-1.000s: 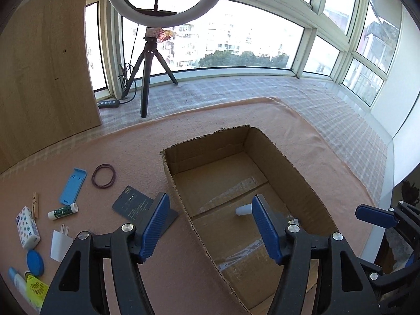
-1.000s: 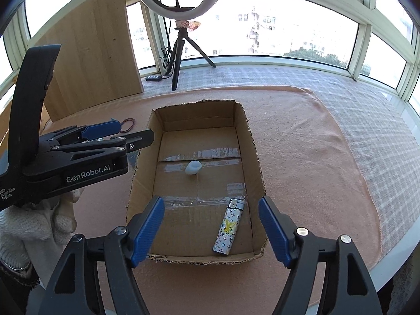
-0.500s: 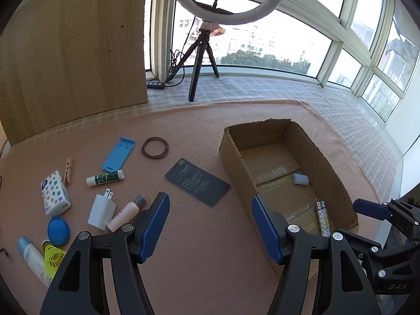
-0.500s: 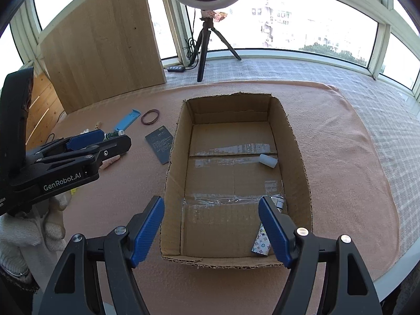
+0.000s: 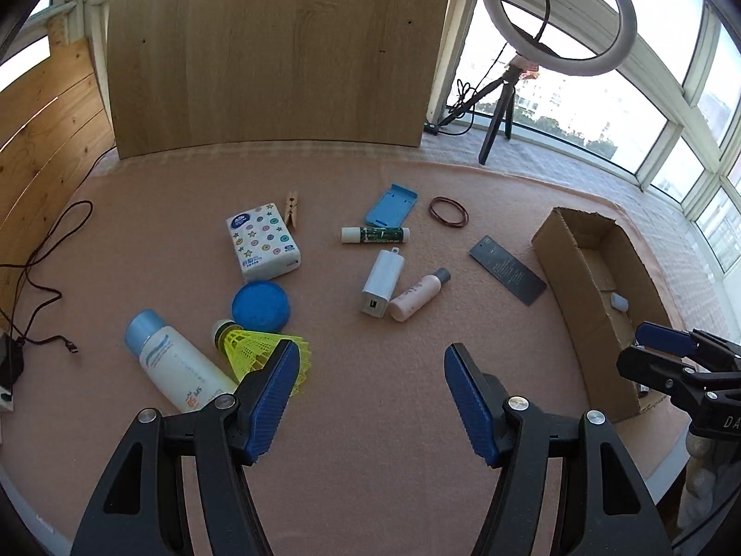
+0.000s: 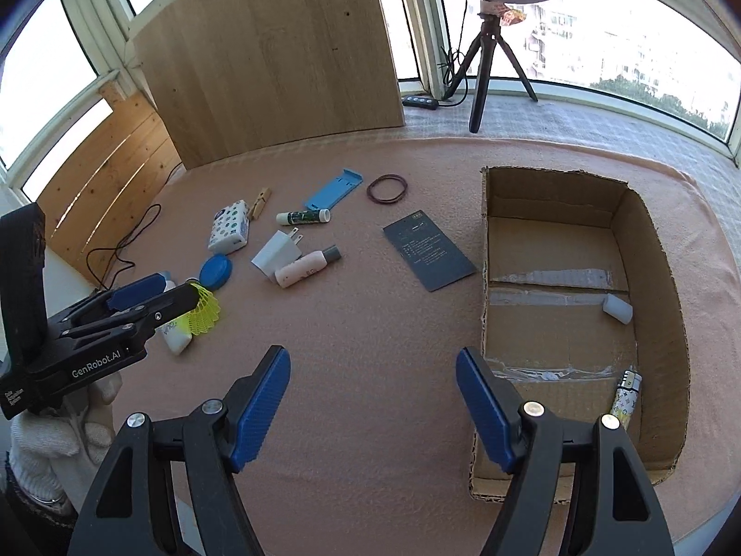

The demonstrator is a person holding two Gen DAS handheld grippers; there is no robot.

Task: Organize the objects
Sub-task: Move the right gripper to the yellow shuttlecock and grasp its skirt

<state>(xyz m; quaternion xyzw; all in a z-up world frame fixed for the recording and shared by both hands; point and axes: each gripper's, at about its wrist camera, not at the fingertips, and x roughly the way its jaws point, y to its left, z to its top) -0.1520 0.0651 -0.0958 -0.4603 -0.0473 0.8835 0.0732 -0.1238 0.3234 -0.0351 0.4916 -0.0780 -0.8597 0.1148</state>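
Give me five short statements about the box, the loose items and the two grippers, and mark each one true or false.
1. The cardboard box holds a lighter. True.
2. The left gripper grips the shuttlecock. False: its jaws are open and hold nothing.
3. The dark card lies inside the box. False: it lies on the cloth beside it.
4. The right gripper is open and holds nothing. True.
5. The pink bottle stands upright. False: it lies on its side against the white charger.

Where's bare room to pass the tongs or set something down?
Bare mat lies between the dark card and the near edge. Most of the cardboard box floor is free beyond the lighter and white cap. Crowded around the charger and shuttlecock.
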